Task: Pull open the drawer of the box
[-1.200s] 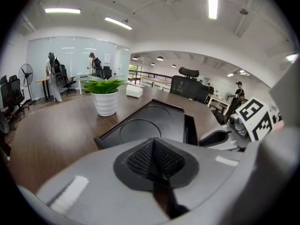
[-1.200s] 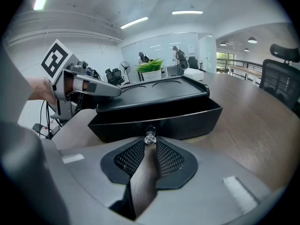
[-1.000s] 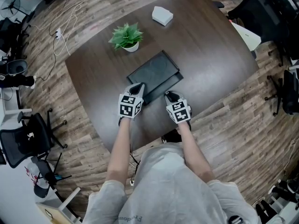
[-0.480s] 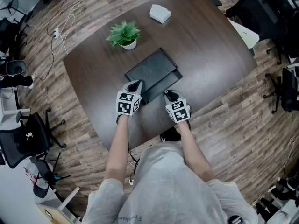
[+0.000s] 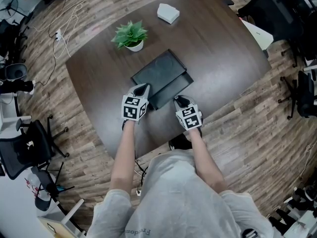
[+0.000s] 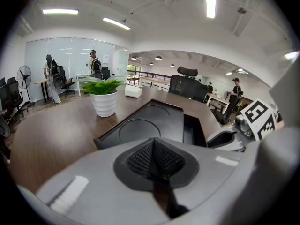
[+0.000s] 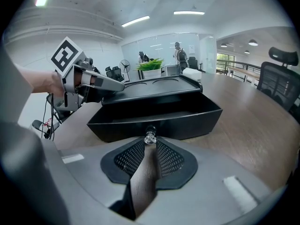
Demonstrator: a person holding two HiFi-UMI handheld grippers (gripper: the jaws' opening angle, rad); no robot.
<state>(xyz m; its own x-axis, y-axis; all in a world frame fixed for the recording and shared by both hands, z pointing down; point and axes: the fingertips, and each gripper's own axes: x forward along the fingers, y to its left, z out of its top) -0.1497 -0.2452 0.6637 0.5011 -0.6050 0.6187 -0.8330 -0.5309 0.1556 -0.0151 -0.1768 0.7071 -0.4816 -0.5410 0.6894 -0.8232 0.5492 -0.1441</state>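
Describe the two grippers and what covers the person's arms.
The left gripper and right gripper share one build: smooth grey shells, dark mesh-textured pads shaped like teardrops, and on each a white cube printed with black square markers. The person wears a light grey short-sleeved T-shirt; the forearms are uncovered.

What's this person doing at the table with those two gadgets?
A person is opening a black box on the table. The right gripper pinches the small clear knob on the drawer, which is already partly out. The left gripper, jaws together, rests its tip on the box's near corner, seemingly steadying it.
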